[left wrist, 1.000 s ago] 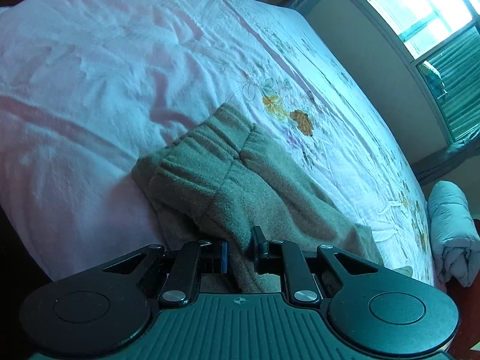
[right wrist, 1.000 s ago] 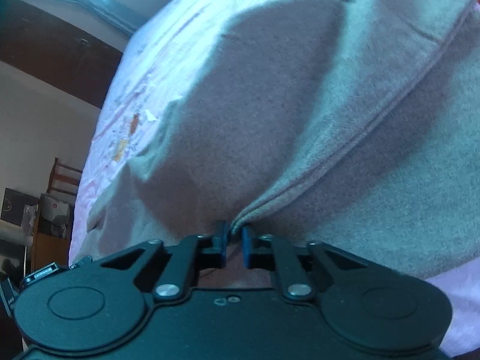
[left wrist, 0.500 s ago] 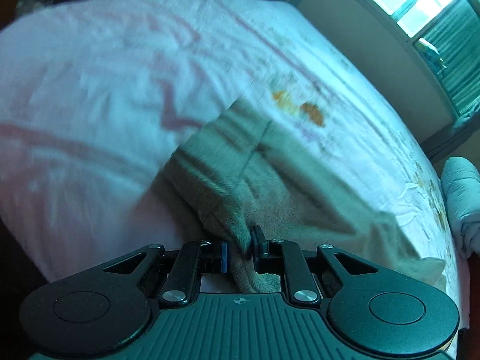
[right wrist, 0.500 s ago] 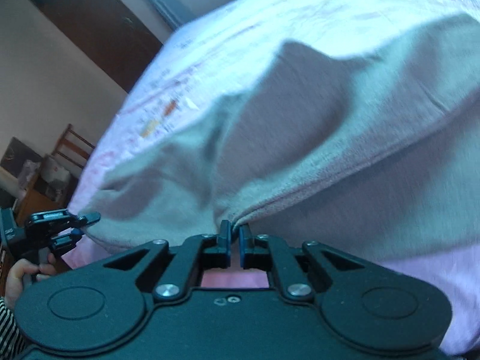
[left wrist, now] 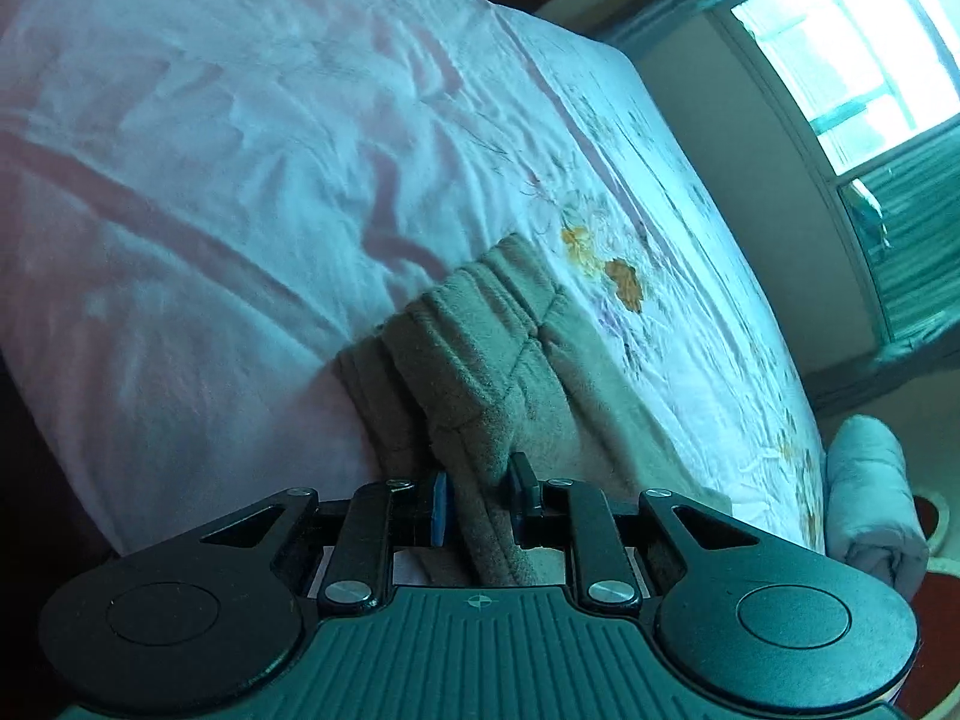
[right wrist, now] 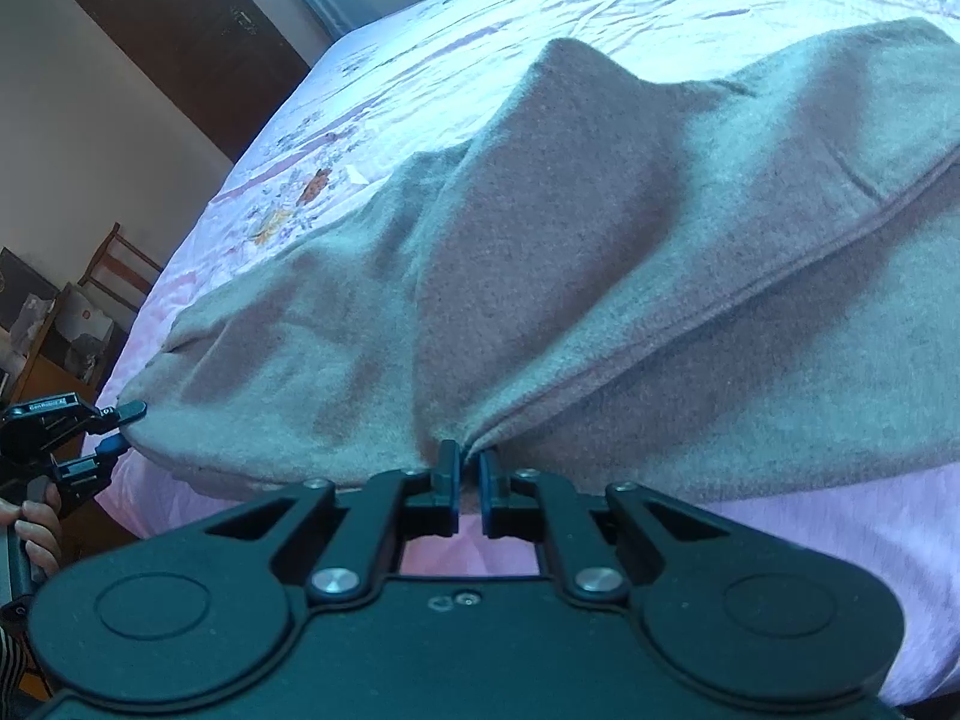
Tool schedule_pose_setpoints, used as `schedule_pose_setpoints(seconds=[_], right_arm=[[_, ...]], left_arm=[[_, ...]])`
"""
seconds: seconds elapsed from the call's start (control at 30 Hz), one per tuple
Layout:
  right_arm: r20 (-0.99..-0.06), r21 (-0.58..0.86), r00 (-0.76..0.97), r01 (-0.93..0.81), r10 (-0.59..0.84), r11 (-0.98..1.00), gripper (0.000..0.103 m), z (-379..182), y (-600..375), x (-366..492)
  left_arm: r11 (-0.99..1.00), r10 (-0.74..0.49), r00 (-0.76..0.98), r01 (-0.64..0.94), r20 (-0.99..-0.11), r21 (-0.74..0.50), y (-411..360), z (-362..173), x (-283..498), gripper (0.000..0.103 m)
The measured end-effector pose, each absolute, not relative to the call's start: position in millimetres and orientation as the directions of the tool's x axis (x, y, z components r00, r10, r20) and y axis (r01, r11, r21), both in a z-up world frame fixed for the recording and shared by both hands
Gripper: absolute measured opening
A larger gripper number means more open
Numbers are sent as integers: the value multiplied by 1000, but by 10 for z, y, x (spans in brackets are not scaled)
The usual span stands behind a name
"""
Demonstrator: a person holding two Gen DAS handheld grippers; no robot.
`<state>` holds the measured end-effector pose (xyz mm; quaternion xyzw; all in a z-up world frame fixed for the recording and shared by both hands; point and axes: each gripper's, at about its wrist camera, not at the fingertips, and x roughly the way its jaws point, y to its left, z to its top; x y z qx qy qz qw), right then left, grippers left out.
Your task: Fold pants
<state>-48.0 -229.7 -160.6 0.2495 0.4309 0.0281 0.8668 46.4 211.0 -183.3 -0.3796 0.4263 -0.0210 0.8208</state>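
Currently, a pair of grey-brown fleece pants (right wrist: 600,252) is spread across the near part of a bed, on a pink bedsheet (left wrist: 210,180) printed with flowers. In the right wrist view the cloth is seen bunched into a raised ridge at the middle, with a stitched seam running from the near centre toward the far right. In the left wrist view the elastic waistband (left wrist: 480,324) is seen lying toward the far side, with part of it doubled over.

The left gripper (left wrist: 477,498) is closed on a fold of the pants near the waistband; its fingers (left wrist: 439,498) are kept a little apart by the thick cloth pinched between them. The same gripper (right wrist: 123,429) is seen at the far left of the right wrist view, at the left corner of the garment near the bed's edge, with the person's hand (right wrist: 36,516) wrapped round its handle.

The right gripper (right wrist: 470,468) is closed on the near edge of the pants where the seam ends; its fingers (right wrist: 447,468) are nearly together, with only a thin layer of cloth between them.

Beyond the bed, a bright window (left wrist: 840,42) is seen at the far right in the left wrist view, and a rolled pale blanket (left wrist: 870,498) sits past the right edge of the mattress. A dark wooden door (right wrist: 180,30) and a wooden chair (right wrist: 114,270) are seen at the left in the right wrist view.
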Motion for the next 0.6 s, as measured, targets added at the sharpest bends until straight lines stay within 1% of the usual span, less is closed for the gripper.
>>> schedule_pose_setpoints(seconds=[0.1,0.13,0.23,0.3,0.4,0.5,0.6], right_arm=[[-746,431,622,176,239,885,0,-1631,-2314,-501],[-752,427,615,184,235,885,0,-1658,-2321,-493],[-766,402,609,205,205,893,0,-1702,-2358,-508],[-761,430,609,217,222,876,0,-1721,-2411,-510],[-742,450,629,210,233,868,0,-1694,-2423,-511],[-735,457,634,203,239,866,7,-1688,-2433,-510],[-726,468,645,208,239,859,12,-1653,-2481,-548]], left_arm=[[771,-343,588,-269,-732,-578,2028,-1885,466,19],[784,-337,591,-255,-732,-567,2008,-1857,445,19],[794,-343,612,-217,-713,-568,1963,-1689,375,19],[817,-335,626,-180,-704,-548,1873,-1539,333,19],[833,-360,638,-108,-680,-542,1668,-1368,314,19],[841,-375,654,-60,-657,-538,1458,-1238,295,20],[863,-323,696,-61,-641,-501,1410,-1135,248,20]])
